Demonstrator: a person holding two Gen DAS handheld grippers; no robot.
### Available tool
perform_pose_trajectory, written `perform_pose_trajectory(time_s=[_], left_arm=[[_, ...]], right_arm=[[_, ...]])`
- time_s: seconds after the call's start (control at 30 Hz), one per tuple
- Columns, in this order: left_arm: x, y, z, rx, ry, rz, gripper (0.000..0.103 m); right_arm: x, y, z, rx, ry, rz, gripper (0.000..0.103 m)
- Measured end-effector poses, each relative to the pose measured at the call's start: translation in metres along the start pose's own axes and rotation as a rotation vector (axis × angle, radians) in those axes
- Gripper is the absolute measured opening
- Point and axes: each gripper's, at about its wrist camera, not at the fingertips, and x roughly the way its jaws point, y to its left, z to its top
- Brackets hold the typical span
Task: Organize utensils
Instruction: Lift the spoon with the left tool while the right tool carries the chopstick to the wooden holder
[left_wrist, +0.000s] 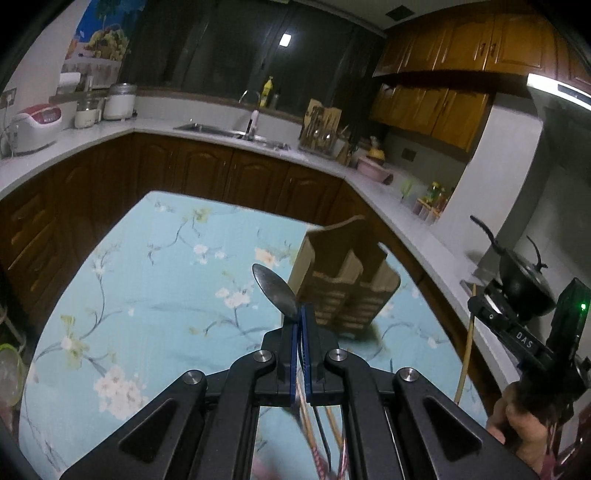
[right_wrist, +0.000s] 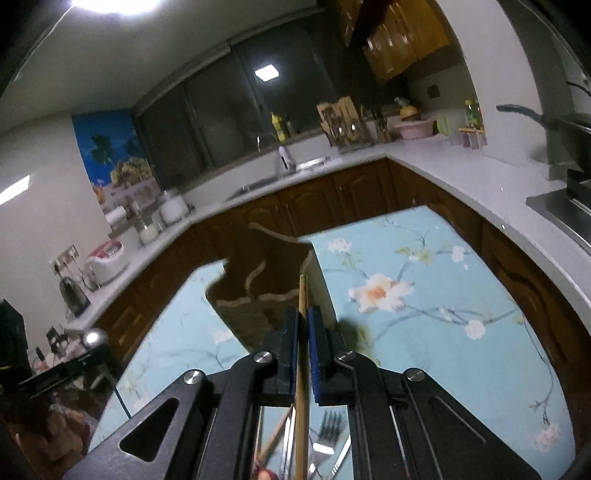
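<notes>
My left gripper (left_wrist: 300, 314) is shut on a metal spoon (left_wrist: 275, 288), bowl up and tilted left, held above the table. A wooden utensil holder (left_wrist: 347, 284) with several compartments stands just right of and beyond it. My right gripper (right_wrist: 303, 314) is shut on a wooden chopstick (right_wrist: 303, 295) that points up, close in front of the same holder (right_wrist: 258, 288). The right gripper with its chopstick (left_wrist: 466, 354) shows at the right edge of the left wrist view. More chopsticks and a fork (right_wrist: 328, 424) lie on the table below the grippers.
The table carries a light blue floral cloth (left_wrist: 147, 295). Brown cabinets under a white counter (left_wrist: 221, 129) with a sink wrap around it. A rice cooker (left_wrist: 35, 125) stands at the left. A black wok (left_wrist: 524, 284) sits on the stove at the right.
</notes>
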Motion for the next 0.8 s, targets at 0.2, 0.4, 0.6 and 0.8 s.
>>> perform_pose_trajectory(time_s=[0.2,0.4,0.6,0.8], left_arm=[[0.01,-0.011,0.023,0.03,-0.075,-0.013,0.001],[0.033,-0.015,0.046,0.051,-0.147,-0.023,0.001],[0.071,-0.018,0.056,0.072,-0.199,-0.011,0.001],[0.118,-0.016,0.067,0.063,-0.231,-0.005,0.001]], right_arm=[[0.004,0.01,0.023,0.003,-0.136,0.029,0.005],[0.015,0.013,0.051,0.03,-0.268,0.036,0.005],[0.037,0.013,0.081,0.058,-0.362,0.032,0.005],[0.066,0.005,0.105,0.083,-0.424,0.018,0.005]])
